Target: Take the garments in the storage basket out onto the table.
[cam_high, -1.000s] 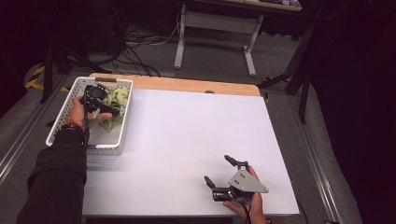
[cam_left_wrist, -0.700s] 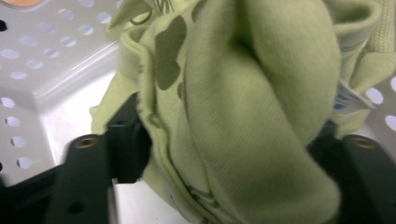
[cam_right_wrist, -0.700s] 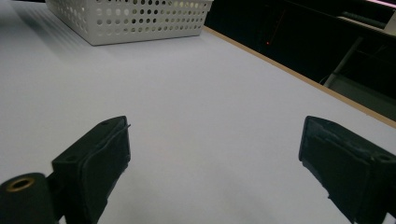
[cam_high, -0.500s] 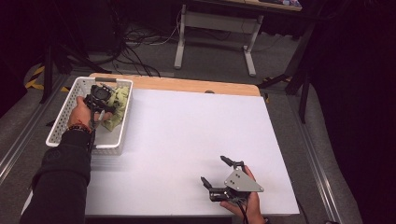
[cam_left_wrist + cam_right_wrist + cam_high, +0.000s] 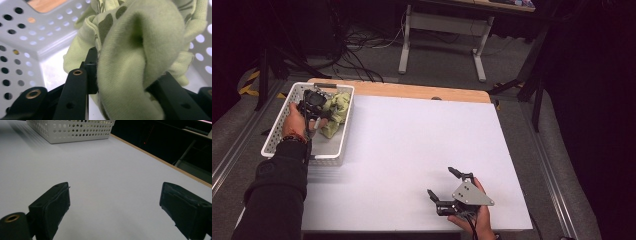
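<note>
A crumpled pale green cloth [image 5: 338,106] with darker print lies in the white perforated basket [image 5: 273,144] at the table's left. My left gripper [image 5: 324,113] reaches into the basket. In the left gripper view a thick fold of the cloth [image 5: 140,50] fills the space between the two black jaws, which press on it from both sides, so the left gripper [image 5: 126,76] is shut on it. Near the front edge of the white table [image 5: 422,140] my right gripper [image 5: 439,181] rests low, its jaws wide apart. Nothing lies between them in the right gripper view, where that gripper [image 5: 115,202] looks toward the basket [image 5: 75,130].
The basket's perforated wall [image 5: 25,37] stands close behind the cloth. A wooden strip [image 5: 412,91] runs along the table's far edge. Cables and a desk frame [image 5: 442,40] stand on the floor beyond. Metal rails [image 5: 557,185] run along both sides.
My left hand has pushed a little farther into the basket, onto the cloth. The right gripper has drifted slightly toward the front edge and stays open.
</note>
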Available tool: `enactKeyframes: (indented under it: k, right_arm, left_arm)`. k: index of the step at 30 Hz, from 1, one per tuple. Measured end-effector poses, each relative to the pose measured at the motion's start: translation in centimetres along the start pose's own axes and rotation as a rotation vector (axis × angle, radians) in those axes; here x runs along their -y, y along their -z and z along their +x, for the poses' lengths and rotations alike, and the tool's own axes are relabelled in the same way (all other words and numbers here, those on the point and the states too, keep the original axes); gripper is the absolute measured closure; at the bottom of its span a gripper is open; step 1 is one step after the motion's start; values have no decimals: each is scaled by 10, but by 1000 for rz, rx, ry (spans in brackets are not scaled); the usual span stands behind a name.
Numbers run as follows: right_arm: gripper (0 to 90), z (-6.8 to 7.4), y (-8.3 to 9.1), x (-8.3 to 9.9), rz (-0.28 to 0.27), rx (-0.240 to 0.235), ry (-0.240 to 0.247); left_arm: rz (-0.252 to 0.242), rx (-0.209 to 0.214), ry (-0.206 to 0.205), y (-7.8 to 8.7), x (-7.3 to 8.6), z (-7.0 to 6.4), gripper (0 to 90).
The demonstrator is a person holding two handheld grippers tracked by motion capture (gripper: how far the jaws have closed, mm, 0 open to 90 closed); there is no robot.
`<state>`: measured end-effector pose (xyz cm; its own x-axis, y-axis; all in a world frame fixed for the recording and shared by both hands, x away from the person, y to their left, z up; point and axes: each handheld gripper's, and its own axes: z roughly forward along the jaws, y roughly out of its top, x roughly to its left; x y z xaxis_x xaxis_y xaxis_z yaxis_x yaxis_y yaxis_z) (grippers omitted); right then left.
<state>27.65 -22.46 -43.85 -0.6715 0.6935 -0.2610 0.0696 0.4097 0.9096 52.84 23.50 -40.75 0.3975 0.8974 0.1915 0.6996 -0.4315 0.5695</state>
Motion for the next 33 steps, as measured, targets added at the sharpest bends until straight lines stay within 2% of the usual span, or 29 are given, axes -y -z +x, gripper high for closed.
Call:
enactKeyframes:
  k: [2,6,7,9,13,16,19,24,27,33]
  right_arm:
    - [105,-1,0,0,-1,3,-1]
    - [105,-2,1,0,-4,7,-3]
    - [105,-2,1,0,-5,7,-2]
    - [105,-2,1,0,-6,9,0]
    - [108,-4,1,1,-7,8,-7]
    - [111,-4,1,1,-11,9,-10]
    - [114,-3,1,0,-15,13,-8]
    - [114,-4,1,1,-18,14,-12]
    - [114,-5,1,1,-18,19,-14]
    - [115,-5,2,1,-22,24,-14]
  left_arm:
    - [-16,-8,5,4,1,1,653]
    - [-93,-23,33,20,3,6,659]
    - [-93,-23,33,20,3,6,659]
    - [-146,-29,43,31,6,7,660]
    - [-203,-29,59,41,10,8,661]
    - [-247,-27,61,47,13,8,662]
    - [-309,-18,86,55,16,11,664]
    - [-401,-11,102,66,21,9,667]
    - [-457,4,129,74,23,8,668]
    - [-515,10,126,85,23,3,669]
